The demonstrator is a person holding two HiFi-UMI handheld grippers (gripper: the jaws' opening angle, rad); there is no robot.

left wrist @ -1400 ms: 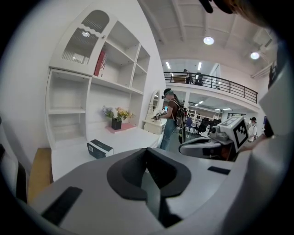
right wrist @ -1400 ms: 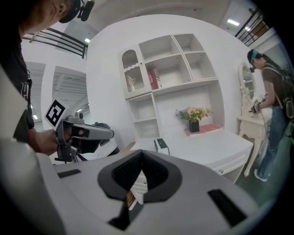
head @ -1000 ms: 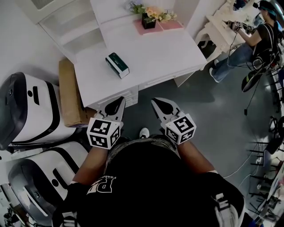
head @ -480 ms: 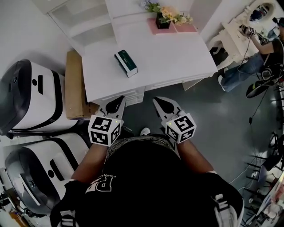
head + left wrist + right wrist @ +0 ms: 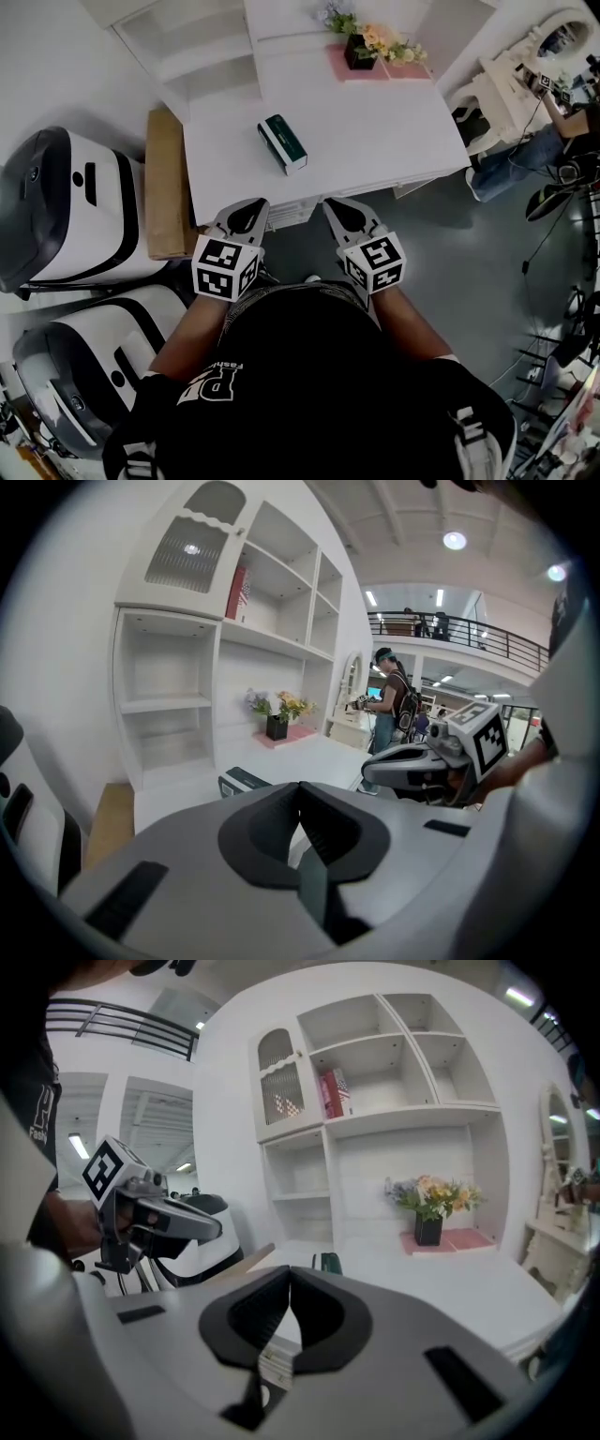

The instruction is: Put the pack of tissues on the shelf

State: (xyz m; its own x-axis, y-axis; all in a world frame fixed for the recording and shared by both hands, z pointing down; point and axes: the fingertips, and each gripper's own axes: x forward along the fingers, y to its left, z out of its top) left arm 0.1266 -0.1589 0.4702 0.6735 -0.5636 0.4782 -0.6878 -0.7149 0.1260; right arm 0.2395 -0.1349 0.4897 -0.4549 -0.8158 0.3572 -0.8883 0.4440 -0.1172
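The pack of tissues (image 5: 282, 143), dark green with a white side, lies on the white desk (image 5: 375, 131) near its left front part. It also shows low in the left gripper view (image 5: 242, 781) and just above the jaws in the right gripper view (image 5: 328, 1261). Both grippers hover side by side at the desk's front edge, short of the pack. My left gripper (image 5: 247, 210) is shut and holds nothing. My right gripper (image 5: 336, 209) is shut too, with nothing between its fingers. The white shelf unit (image 5: 192, 52) stands at the desk's far left (image 5: 169, 705).
A flower pot (image 5: 360, 52) on a pink mat stands at the back of the desk. A cardboard box (image 5: 165, 187) leans at the desk's left, beside white-and-black machines (image 5: 66, 206). A red book (image 5: 333, 1093) sits on a higher shelf. A person (image 5: 562, 103) works at the far right.
Both grippers have moved forward from over the floor to the desk's front edge. The desk and tissue pack now sit closer and more central in the head view.
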